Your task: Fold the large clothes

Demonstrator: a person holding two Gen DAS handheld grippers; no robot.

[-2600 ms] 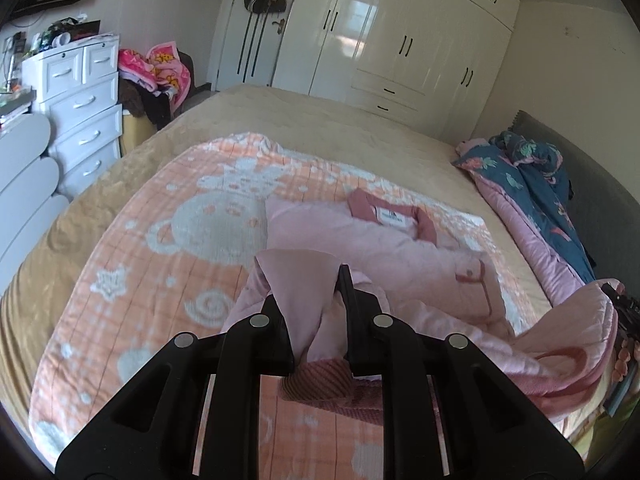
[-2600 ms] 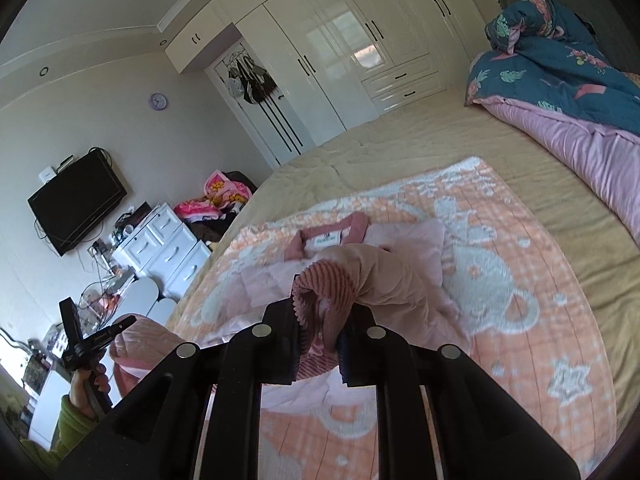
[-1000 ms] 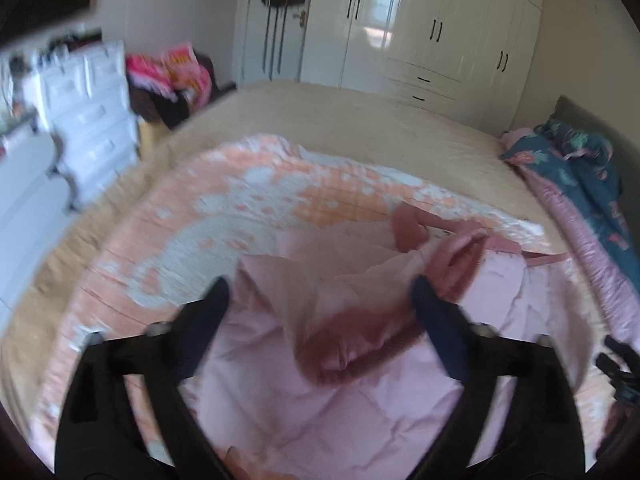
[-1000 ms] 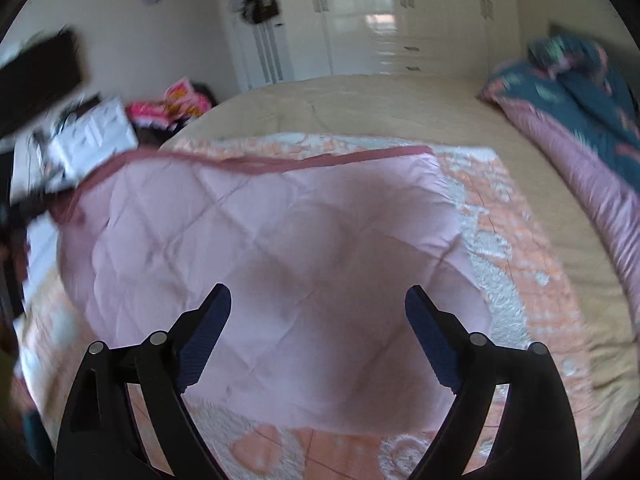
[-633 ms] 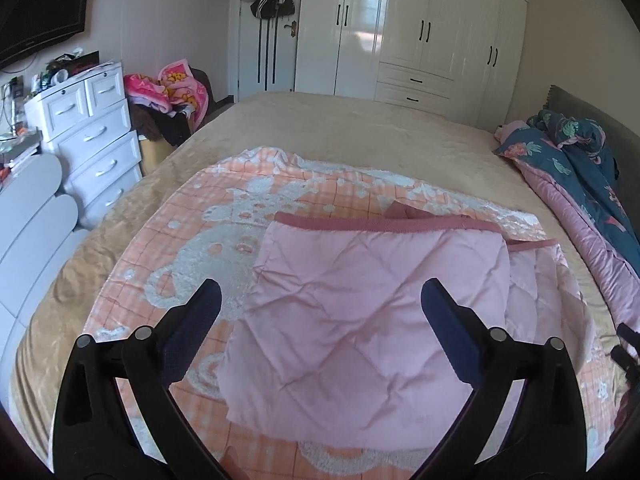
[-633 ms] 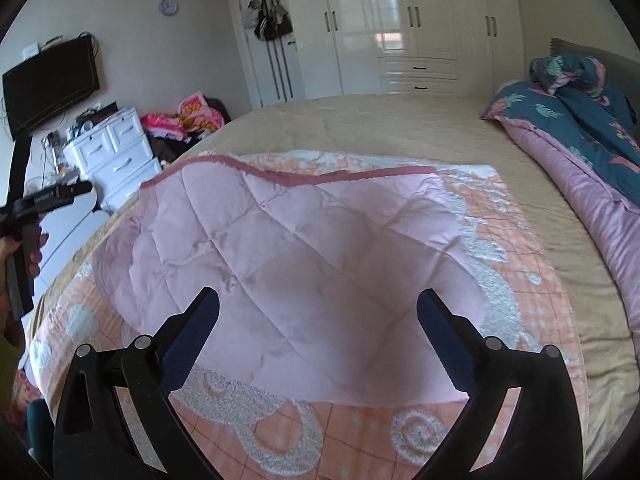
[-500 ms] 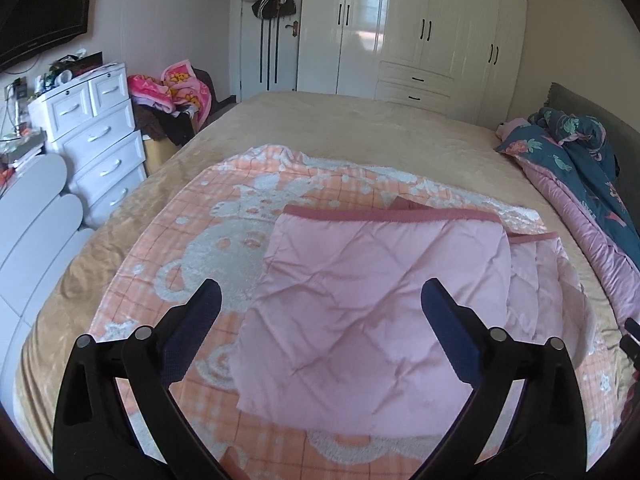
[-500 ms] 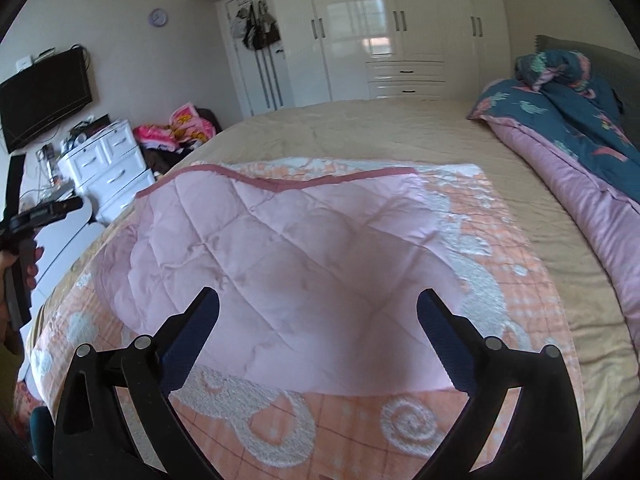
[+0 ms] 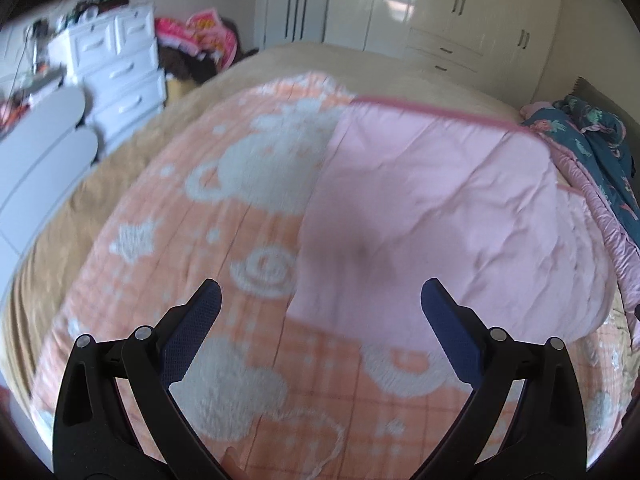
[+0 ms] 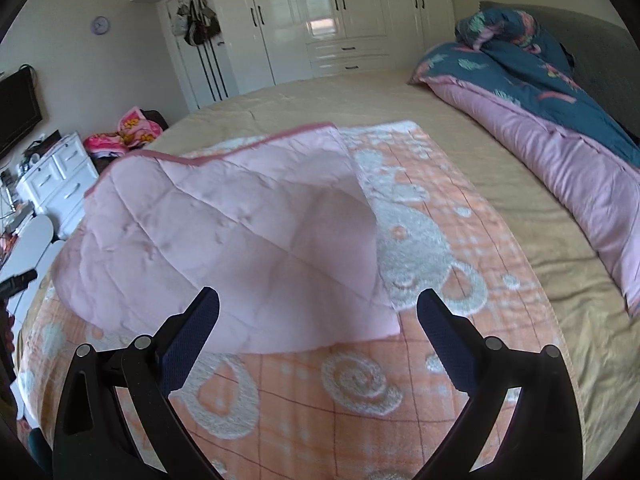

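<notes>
A pink quilted garment with a darker pink trim lies folded on an orange and white blanket on the bed. It also shows in the right wrist view. My left gripper is open and empty, hovering over the blanket by the garment's near left corner. My right gripper is open and empty, just above the garment's near edge. The blanket spreads around it.
A blue and pink duvet lies bunched along the right side of the bed. White drawers and a heap of clothes stand left of the bed. White wardrobes line the far wall.
Both grippers opened and let go of the garment, which now lies folded flat. Since half a second ago both grippers have dropped lower and closer to the garment's near edge.
</notes>
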